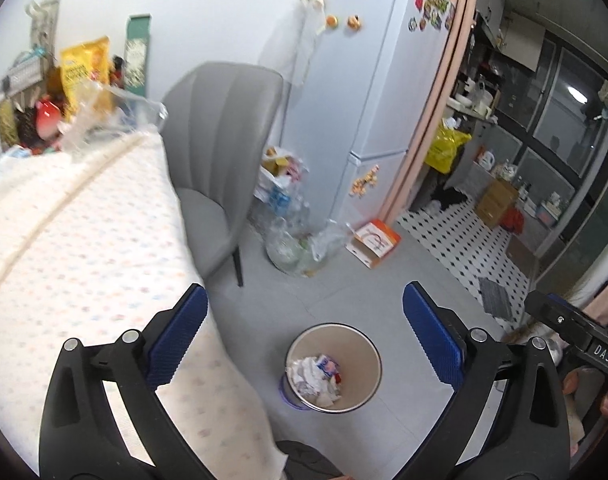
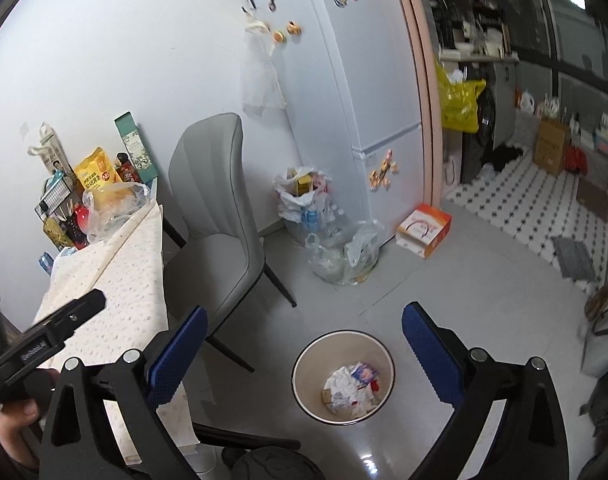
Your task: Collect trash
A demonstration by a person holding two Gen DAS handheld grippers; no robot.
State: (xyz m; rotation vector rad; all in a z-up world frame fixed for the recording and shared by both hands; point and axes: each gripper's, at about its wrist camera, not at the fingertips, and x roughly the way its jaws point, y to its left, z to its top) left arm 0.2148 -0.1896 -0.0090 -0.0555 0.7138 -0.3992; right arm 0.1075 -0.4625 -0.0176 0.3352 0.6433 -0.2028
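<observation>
A round beige trash bin stands on the grey floor and holds crumpled white paper and wrappers. It also shows in the right wrist view with the same trash inside. My left gripper is open and empty, held above the bin beside the table edge. My right gripper is open and empty, also above the bin. The right gripper's body shows at the right edge of the left wrist view.
A table with a dotted cloth stands at the left, with snack bags and a clear plastic bag at its far end. A grey chair, bags of bottles, an orange-white box and a fridge lie beyond.
</observation>
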